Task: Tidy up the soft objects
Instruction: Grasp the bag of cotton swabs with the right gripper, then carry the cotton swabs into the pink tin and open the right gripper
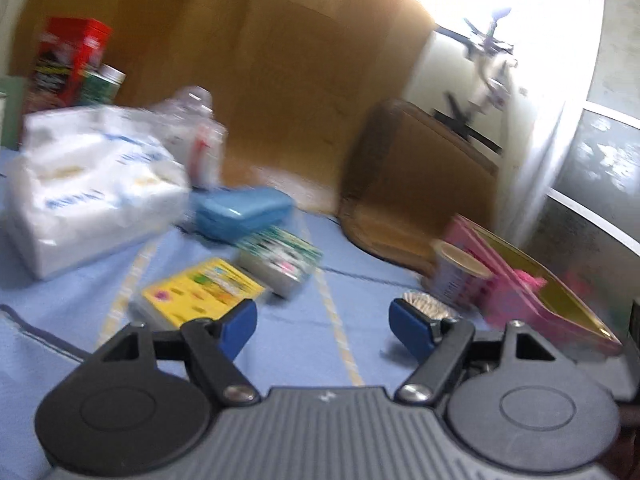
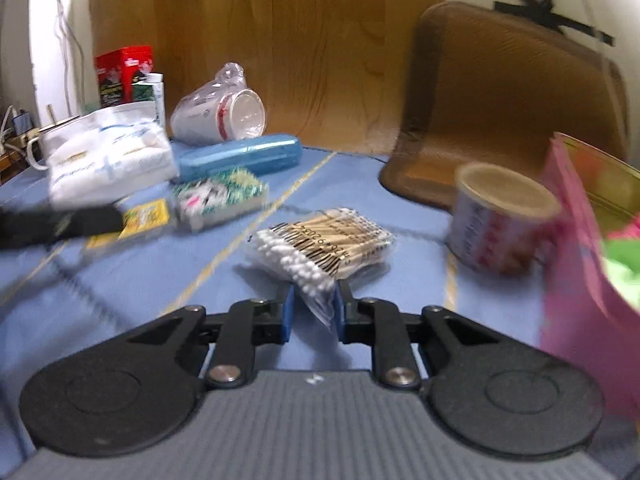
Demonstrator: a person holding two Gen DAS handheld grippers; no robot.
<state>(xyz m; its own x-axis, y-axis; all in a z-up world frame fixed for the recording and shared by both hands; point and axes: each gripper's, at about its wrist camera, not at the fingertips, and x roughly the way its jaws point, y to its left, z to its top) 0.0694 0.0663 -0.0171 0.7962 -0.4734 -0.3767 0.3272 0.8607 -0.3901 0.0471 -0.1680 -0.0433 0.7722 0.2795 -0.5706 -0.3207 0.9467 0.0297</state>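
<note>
Between the blue pads of the right gripper sits the near end of the cotton swab packet, a clear plastic sleeve of wooden-stemmed swabs with white tips bunched at the gripped end and a barcode label across the stems. The jaws are clamped on the plastic at the swab tips; the far end of the packet reaches out over the blue cloth, and whether it rests on the cloth or is already lifted cannot be told through the motion blur. The step in hand appears to be the carrying of this packet to a container. Just right of the packet stands a round tin, and beyond that, at the frame's right edge, the pink box with green and pink soft material inside, a likely destination. The next move calls for a lift clear of the tin's rim and a release over the box opening; a thin sleeve held by one end may sag or swing. Left of the packet lie a green patterned pack and a yellow card pack, and behind them a blue case, a white tissue pack and a bagged cup. The left gripper hovers empty, jaws wide apart, over the cloth.
</note>
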